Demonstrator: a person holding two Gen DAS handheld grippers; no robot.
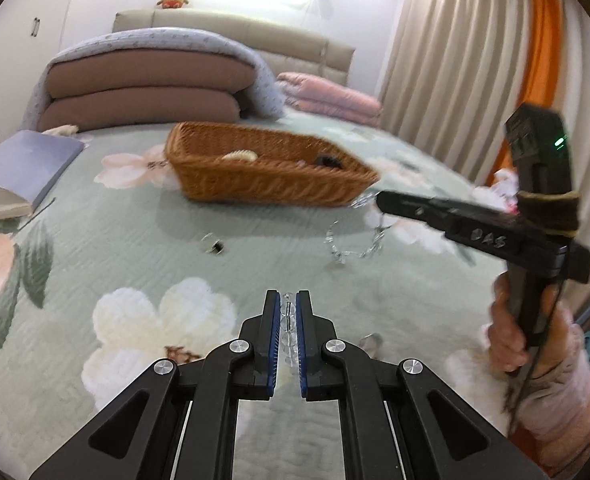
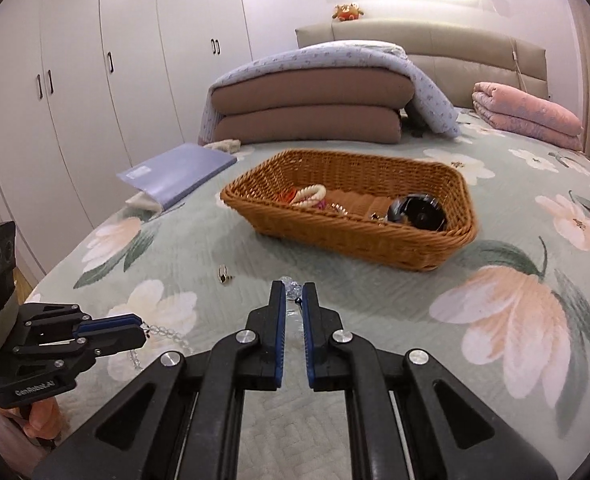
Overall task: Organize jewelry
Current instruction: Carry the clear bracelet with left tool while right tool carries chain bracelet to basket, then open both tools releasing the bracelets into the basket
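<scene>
A woven brown basket [image 1: 271, 168] [image 2: 351, 216] sits on the floral bedspread and holds a cream bracelet [image 2: 309, 194], a dark round piece [image 2: 417, 210] and other jewelry. My left gripper [image 1: 288, 300] [image 2: 143, 330] is shut on a clear bead bracelet [image 1: 288, 332] [image 2: 167, 334], low over the bed. My right gripper [image 2: 294, 292] [image 1: 379, 200] is shut on a clear crystal bracelet [image 2: 291, 285] [image 1: 355, 246], in front of the basket; part of it hangs down in the left wrist view. A small earring [image 1: 213, 245] [image 2: 226, 275] lies on the bedspread.
A blue folder [image 2: 179, 172] [image 1: 27, 164] lies left of the basket. Folded brown quilts [image 2: 311, 112] and a pink blanket [image 2: 527, 114] lie at the headboard. White wardrobes [image 2: 107, 80] stand left; curtains [image 1: 475, 60] hang right.
</scene>
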